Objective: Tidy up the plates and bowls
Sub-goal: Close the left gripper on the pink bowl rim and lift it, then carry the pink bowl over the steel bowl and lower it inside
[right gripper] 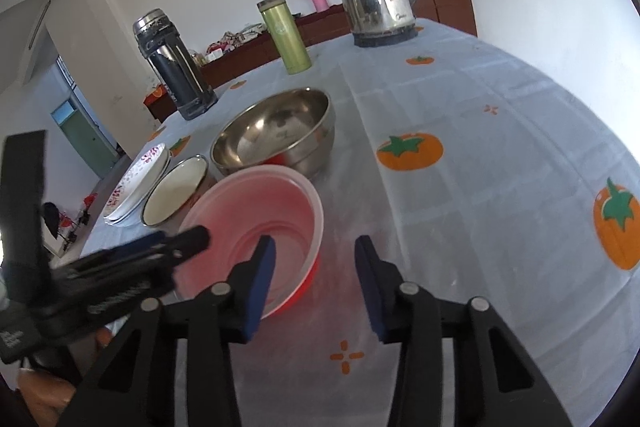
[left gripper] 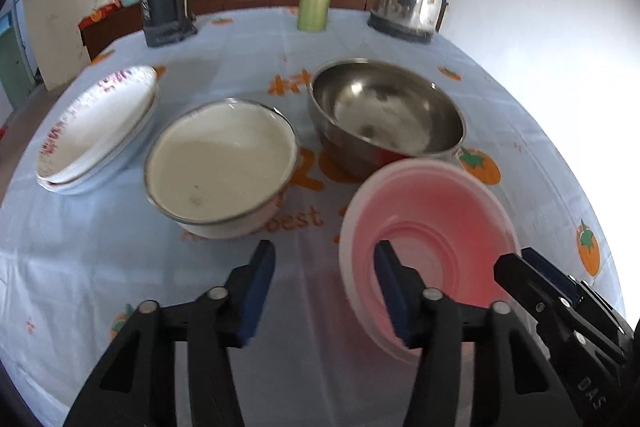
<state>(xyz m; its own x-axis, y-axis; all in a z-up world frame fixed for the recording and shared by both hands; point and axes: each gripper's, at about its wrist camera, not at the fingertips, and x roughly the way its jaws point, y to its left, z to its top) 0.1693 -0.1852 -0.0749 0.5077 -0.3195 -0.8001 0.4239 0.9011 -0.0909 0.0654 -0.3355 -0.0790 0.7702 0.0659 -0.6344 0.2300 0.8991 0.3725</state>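
Pink bowl (left gripper: 430, 239) tilted just before steel bowl (left gripper: 384, 111), unheld; both grippers' fingers wide apart, right gripper (right gripper: 316, 281) straddling its rim, left gripper (left gripper: 324, 287) beside; likely slip.

Steel bowl (left gripper: 384, 115) showing glossy, mirror-like metal; beside it, pink bowl (left gripper: 428, 247) looking like matt translucent plastic; enamel bowl (left gripper: 220, 163) appearing smooth, metal-rimmed; tablecloth (right gripper: 480, 147) appearing slick, faintly shiny.
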